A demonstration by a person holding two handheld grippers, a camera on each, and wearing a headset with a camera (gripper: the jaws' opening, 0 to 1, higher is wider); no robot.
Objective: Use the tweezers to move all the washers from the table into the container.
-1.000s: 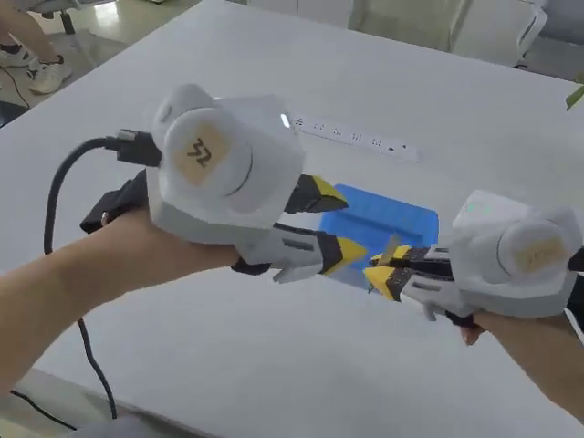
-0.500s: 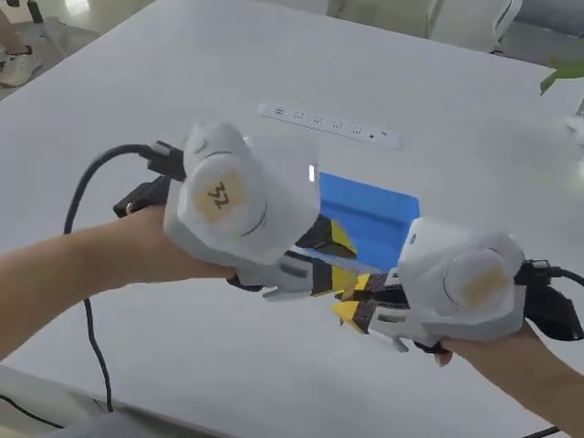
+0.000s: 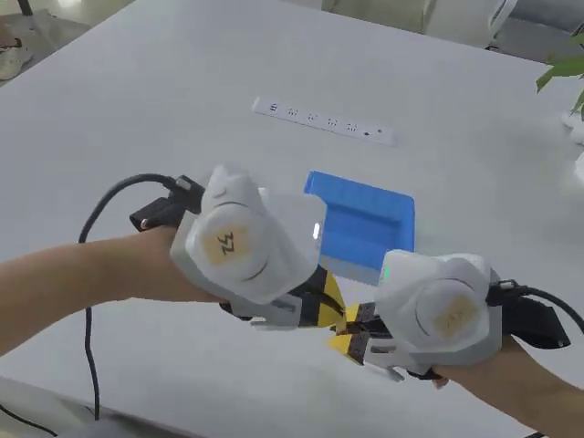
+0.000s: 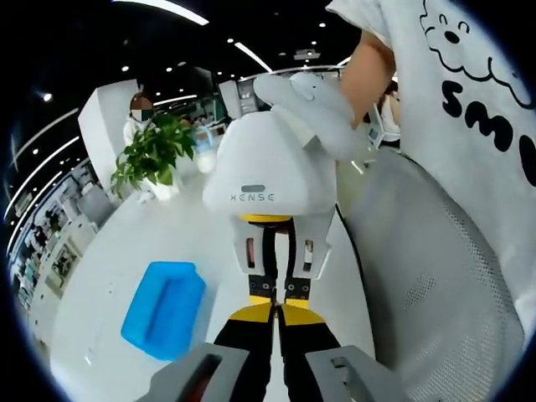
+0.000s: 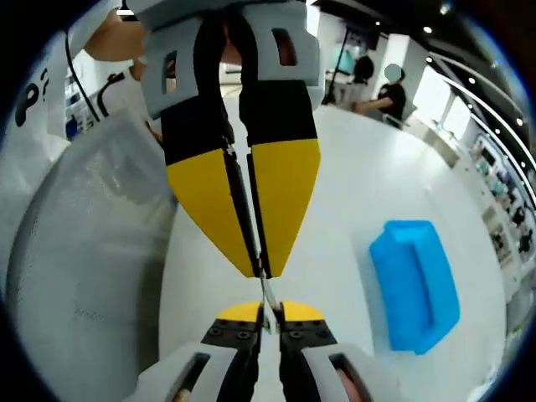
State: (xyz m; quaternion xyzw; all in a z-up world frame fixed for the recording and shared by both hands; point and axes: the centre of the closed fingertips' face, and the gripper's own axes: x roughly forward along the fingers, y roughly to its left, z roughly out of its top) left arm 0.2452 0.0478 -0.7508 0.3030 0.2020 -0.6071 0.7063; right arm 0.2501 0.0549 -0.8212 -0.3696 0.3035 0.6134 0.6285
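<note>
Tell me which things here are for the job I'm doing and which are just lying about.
For the job:
tweezers, pinched tip to tip between the left gripper and the right gripper
blue container, on the table

Just lying about:
power strip, beyond the container
potted plant

Beyond the blue container point(image 3: 360, 189) the counter point(image 3: 137, 109) lies bare as far as a power strip point(image 3: 324, 121), which runs across the far approach, well apart from the container. Left and right of the container the counter is open, and the container's top stands uncovered. Its near side is blocked: the left tongs point(image 5: 256, 266) and right tongs point(image 5: 266, 316) meet there tip to tip, both pressed onto the thin tweezers point(image 5: 267, 295). Nearer than that, 2 forearms and a cable point(image 3: 91, 228) occupy the counter.
</note>
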